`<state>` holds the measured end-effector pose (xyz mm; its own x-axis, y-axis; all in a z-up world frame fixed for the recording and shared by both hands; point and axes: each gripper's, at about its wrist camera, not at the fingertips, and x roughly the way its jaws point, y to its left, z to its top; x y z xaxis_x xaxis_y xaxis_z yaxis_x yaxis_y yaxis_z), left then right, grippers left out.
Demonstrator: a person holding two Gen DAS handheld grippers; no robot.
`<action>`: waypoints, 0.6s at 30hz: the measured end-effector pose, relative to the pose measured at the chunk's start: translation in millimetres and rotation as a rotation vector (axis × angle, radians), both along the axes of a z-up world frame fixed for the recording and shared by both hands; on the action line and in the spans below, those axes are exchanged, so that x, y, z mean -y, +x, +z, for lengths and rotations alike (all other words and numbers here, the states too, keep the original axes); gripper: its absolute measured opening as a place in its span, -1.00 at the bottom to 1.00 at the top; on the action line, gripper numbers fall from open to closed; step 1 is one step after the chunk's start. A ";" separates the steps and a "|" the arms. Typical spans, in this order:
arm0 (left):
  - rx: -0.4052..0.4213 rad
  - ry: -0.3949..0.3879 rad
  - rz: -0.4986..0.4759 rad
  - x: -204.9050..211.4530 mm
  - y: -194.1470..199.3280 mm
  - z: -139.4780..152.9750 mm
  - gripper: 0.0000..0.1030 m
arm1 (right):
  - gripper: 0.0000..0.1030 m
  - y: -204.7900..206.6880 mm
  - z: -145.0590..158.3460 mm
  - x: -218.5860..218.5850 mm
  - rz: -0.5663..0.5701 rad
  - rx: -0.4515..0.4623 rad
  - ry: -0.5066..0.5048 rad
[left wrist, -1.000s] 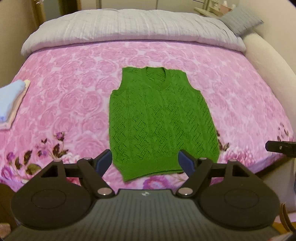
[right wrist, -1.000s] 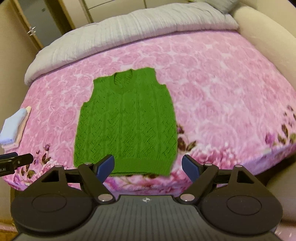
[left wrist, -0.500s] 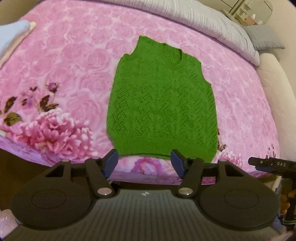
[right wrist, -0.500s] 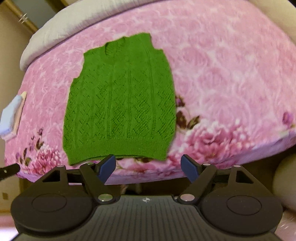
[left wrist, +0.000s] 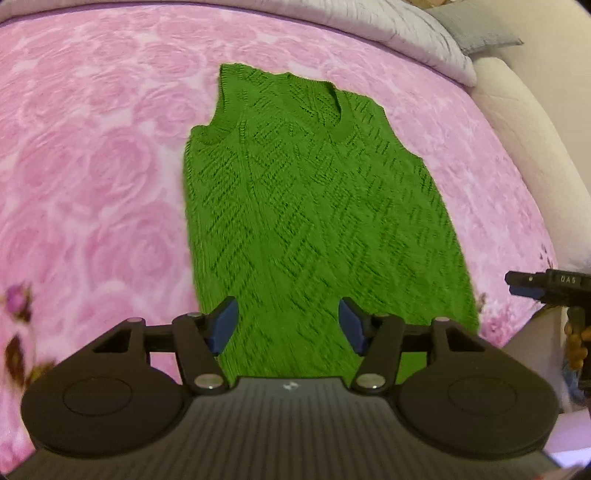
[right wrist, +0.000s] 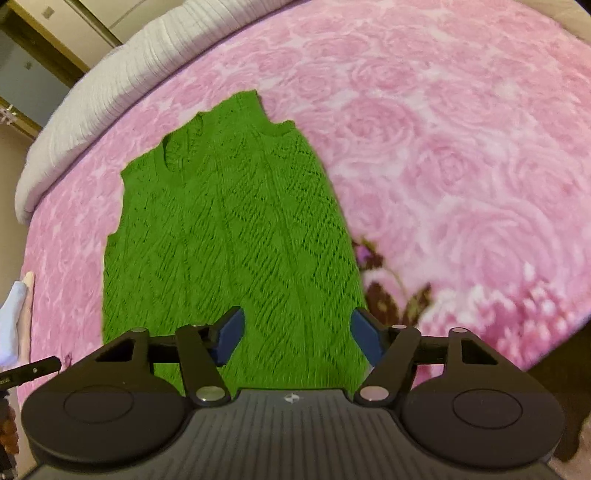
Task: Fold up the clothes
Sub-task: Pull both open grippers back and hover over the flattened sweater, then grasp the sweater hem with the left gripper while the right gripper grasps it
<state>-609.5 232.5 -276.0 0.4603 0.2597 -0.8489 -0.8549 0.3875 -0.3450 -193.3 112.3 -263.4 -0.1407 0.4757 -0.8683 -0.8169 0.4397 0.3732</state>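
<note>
From the left wrist view there is one green knitted vest (left wrist: 314,221) lying flat on the pink rose-patterned bedspread (left wrist: 92,166), neckline away and hem toward the camera. The left gripper (left wrist: 288,325) hangs over the hem end with its two blue pads spread apart and nothing pinched between them, only vest showing in the gap; its jaws have just been narrowing. One grey duvet (left wrist: 406,29) is bunched at the head of the bed with one grey pillow (left wrist: 476,29) beside it, and the tip of the right gripper (left wrist: 546,286) pokes in at the right edge. A second ago this camera took in the whole bed from higher up; the vest now fills far more of the view and its hem is hidden behind the gripper body. From the right wrist view the same single vest (right wrist: 229,240) sits left of centre, and the right gripper (right wrist: 297,339) is over its hem-end right edge, its two pads wide apart, gripping nothing, having just been closing a little. One folded pale blue cloth (right wrist: 11,325) lies at the far left edge.
</note>
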 end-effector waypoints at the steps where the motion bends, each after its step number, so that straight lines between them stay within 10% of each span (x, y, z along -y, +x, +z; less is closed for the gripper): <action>1: 0.009 0.021 -0.008 -4.2 1.4 -10.6 0.06 | 0.32 3.2 -8.8 -2.8 0.008 0.001 0.021; 9: 0.003 0.201 -0.086 -25.3 4.2 -59.9 0.04 | 0.27 30.3 -50.0 -24.0 0.170 0.031 0.312; 18: -0.017 0.242 -0.098 -36.5 -2.1 -43.3 0.04 | 0.14 55.0 -59.2 -36.6 0.251 -0.061 0.349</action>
<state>-611.6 268.9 -319.3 0.4798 0.4112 -0.7750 -0.8138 0.5386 -0.2181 -138.4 148.9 -322.6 -0.3356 0.6840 -0.6477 -0.8540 0.0693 0.5157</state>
